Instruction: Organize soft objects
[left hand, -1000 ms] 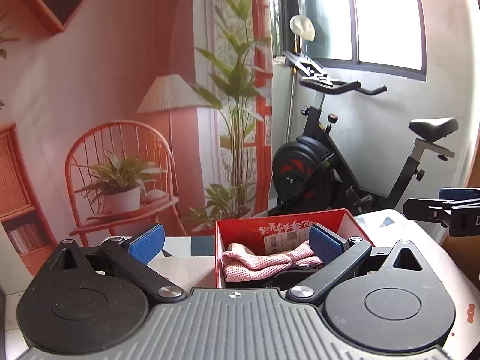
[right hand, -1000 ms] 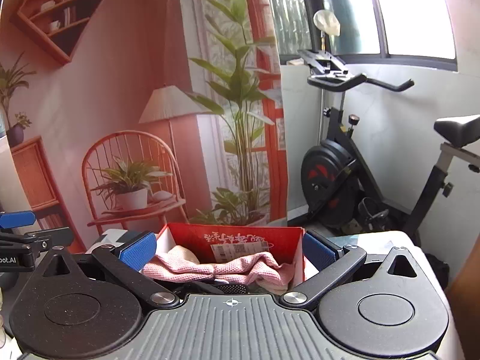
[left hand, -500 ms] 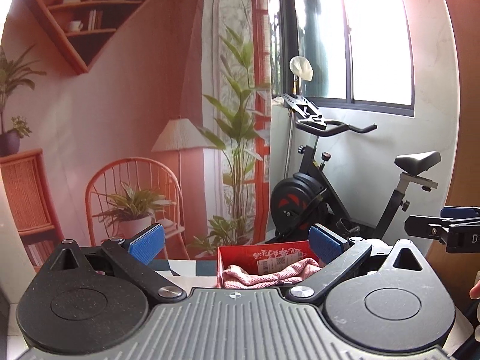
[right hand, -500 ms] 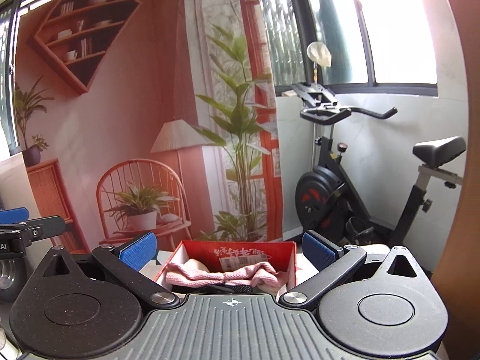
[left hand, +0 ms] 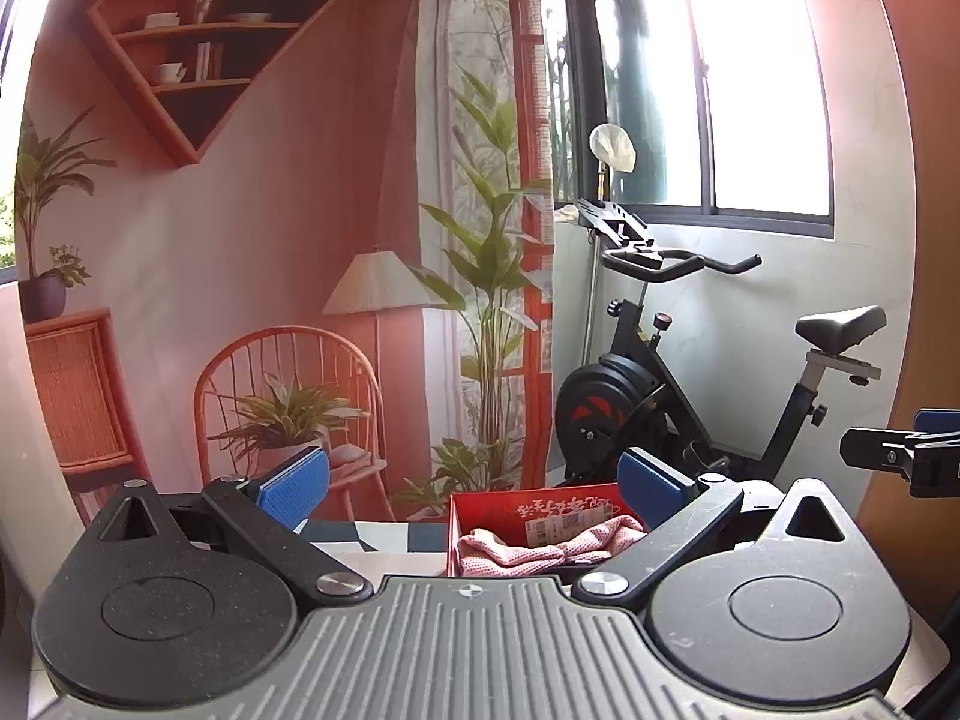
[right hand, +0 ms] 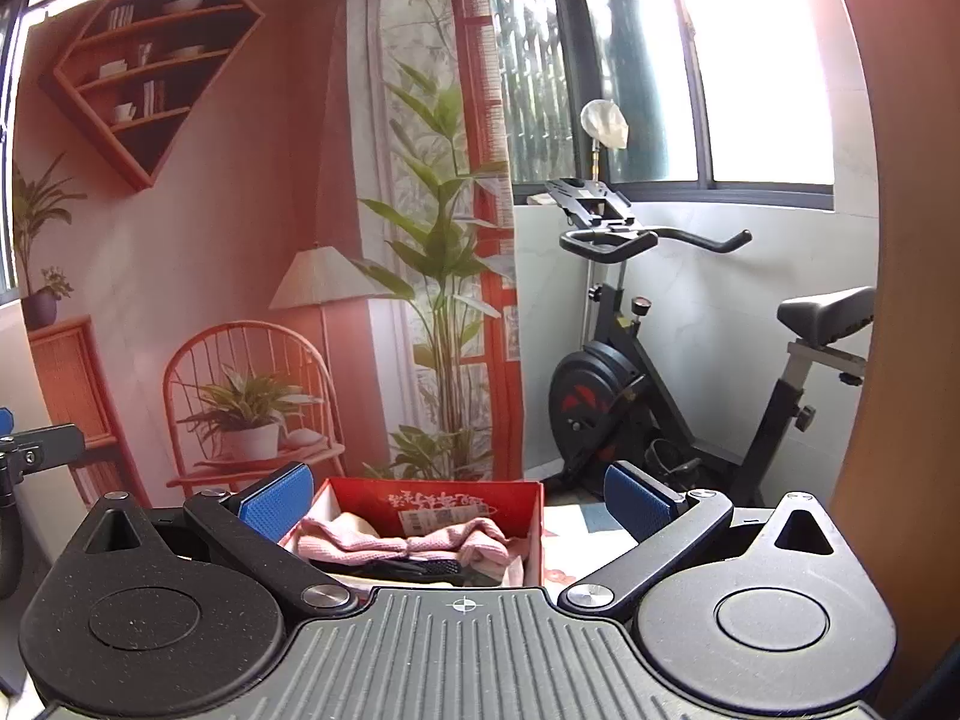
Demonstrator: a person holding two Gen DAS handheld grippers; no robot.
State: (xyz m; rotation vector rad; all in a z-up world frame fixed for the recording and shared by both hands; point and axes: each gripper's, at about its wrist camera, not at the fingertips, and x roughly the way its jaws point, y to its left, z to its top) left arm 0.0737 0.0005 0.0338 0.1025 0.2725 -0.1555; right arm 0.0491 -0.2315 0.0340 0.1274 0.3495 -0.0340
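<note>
A red cardboard box (left hand: 534,505) stands on the table ahead and also shows in the right wrist view (right hand: 480,495). Pink knitted cloths (left hand: 540,549) lie bunched inside it, seen in the right wrist view (right hand: 414,543) over a dark item (right hand: 414,569). My left gripper (left hand: 474,483) is open and empty, held back from and above the box. My right gripper (right hand: 453,495) is open and empty, also back from the box. Each gripper's tip shows at the edge of the other's view.
A printed backdrop (left hand: 300,240) with a chair, plants and a lamp hangs behind the table. A black exercise bike (left hand: 690,396) stands at the right under a window. A patterned mat (right hand: 591,525) lies on the table beside the box.
Both grippers have pulled back and tilted upward from the box, which now looks smaller and lower in both views. Both stay open and empty.
</note>
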